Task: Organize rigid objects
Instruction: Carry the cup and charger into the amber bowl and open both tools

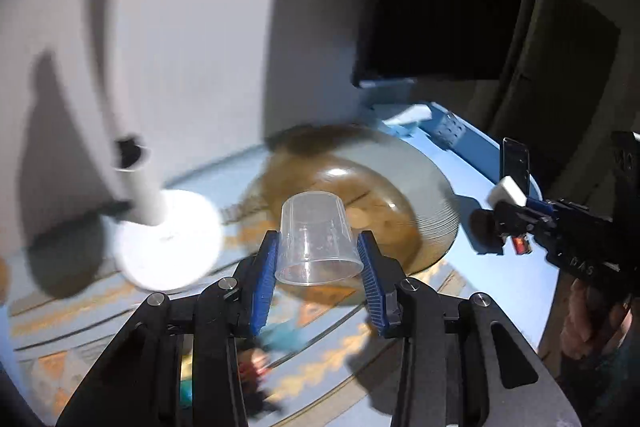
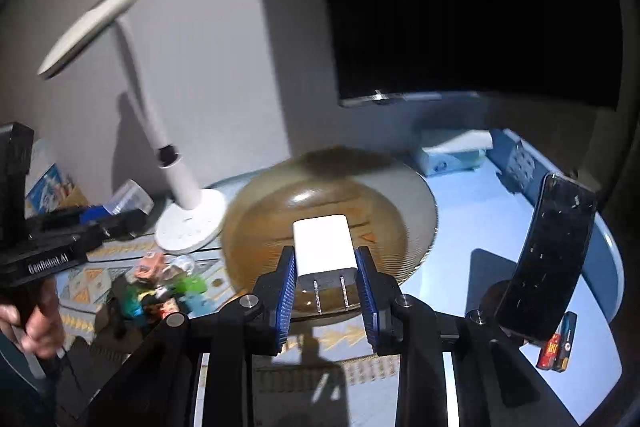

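A round table (image 2: 480, 211) with a pale blue top carries a wide amber glass dish (image 2: 416, 211), a white desk lamp (image 2: 188, 223) beside it, a patterned mat (image 2: 92, 279), small colourful toys (image 2: 160, 287), a tissue box (image 2: 452, 153) and a phone (image 2: 548, 259) on a stand.

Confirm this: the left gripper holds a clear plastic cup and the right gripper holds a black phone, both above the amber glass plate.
Not quite. The right gripper holds a white charger plug, not a phone, as the right wrist view shows. The left gripper does hold the clear cup above the amber plate.
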A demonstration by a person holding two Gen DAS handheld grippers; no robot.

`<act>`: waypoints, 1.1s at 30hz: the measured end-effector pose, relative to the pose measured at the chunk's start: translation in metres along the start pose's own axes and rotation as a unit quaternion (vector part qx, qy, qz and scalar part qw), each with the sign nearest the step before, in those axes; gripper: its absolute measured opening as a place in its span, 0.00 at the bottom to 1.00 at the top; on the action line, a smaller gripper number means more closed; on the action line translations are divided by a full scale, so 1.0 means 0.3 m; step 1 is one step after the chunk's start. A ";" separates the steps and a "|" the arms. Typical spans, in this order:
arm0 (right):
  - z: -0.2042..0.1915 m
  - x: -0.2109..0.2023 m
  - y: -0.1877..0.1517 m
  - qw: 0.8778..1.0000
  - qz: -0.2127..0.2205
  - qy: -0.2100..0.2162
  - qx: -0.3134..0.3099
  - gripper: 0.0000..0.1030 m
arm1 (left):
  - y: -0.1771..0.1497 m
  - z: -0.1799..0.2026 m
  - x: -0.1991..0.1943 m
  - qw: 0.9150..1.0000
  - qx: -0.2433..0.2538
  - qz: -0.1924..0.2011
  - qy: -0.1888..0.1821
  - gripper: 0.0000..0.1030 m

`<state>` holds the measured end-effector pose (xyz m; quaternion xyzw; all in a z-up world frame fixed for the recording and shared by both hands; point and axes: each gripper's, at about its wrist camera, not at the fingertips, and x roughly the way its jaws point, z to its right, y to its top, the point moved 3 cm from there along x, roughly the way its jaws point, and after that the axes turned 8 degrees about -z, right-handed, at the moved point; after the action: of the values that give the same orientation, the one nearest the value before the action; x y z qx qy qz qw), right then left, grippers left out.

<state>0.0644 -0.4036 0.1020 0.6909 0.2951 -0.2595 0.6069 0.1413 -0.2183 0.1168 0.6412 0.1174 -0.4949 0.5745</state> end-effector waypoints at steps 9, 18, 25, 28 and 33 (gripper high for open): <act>0.024 0.227 -0.008 0.993 -0.105 0.018 -0.042 0.28 | 0.003 0.083 0.295 0.997 -0.002 -0.078 -0.025 0.35; 0.037 0.296 -0.011 0.988 -0.139 0.016 -0.059 0.28 | 0.007 0.101 0.402 0.993 -0.001 -0.117 -0.025 0.36; 0.083 0.200 0.014 0.994 -0.110 0.014 -0.025 0.41 | -0.003 0.061 0.280 0.995 -0.010 -0.094 -0.022 0.61; 0.105 0.127 0.010 0.996 -0.088 0.026 -0.003 0.46 | -0.027 0.024 0.132 0.998 -0.016 -0.056 -0.020 0.63; 0.041 0.026 -0.018 0.997 -0.068 0.041 -0.013 0.52 | -0.090 -0.057 -0.106 0.999 -0.042 -0.006 -0.005 0.63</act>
<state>0.0660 -0.4146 0.0913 0.6716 0.3691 -0.2674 0.5841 0.1150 -0.1821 0.1219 0.6133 0.1396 -0.4960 0.5986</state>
